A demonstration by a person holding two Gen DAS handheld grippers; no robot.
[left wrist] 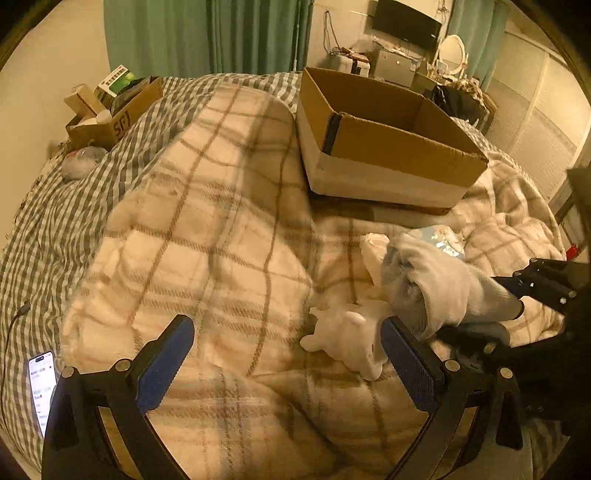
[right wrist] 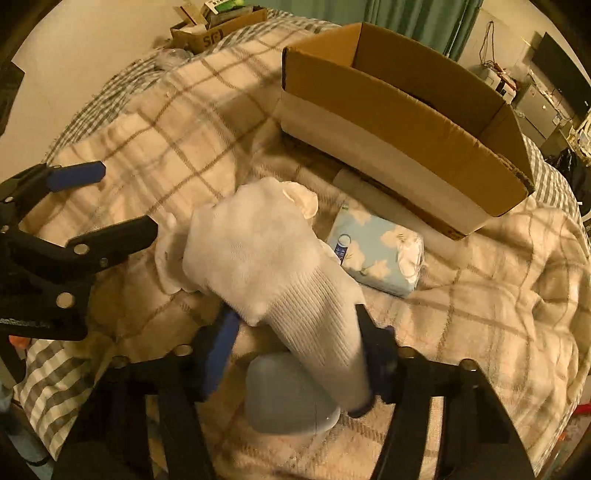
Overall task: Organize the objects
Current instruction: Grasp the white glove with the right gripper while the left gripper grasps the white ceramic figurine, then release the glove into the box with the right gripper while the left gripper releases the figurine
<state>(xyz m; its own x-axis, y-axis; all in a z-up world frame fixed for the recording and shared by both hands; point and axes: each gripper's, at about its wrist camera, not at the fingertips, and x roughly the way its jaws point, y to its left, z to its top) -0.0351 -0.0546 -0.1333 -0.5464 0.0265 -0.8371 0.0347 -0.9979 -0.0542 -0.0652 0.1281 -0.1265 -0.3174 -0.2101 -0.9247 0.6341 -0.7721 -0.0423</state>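
Observation:
My right gripper (right wrist: 295, 332) is shut on the cuff of a white knit glove (right wrist: 266, 251), held above the plaid blanket; the glove also shows in the left wrist view (left wrist: 436, 280). My left gripper (left wrist: 288, 354) is open and empty, low over the blanket, its right finger beside a white animal figurine (left wrist: 351, 339). An open cardboard box (left wrist: 384, 147) stands on the bed behind; it also shows in the right wrist view (right wrist: 399, 122). A light-blue tissue pack (right wrist: 376, 254) lies in front of the box. A pale plastic bottle (right wrist: 288, 398) lies under the right gripper.
A lit phone (left wrist: 42, 391) lies on the checked sheet at the left. A second carton (left wrist: 110, 110) full of small boxes sits at the bed's far left corner. A TV (left wrist: 406, 22), mirror and desk clutter stand beyond the bed.

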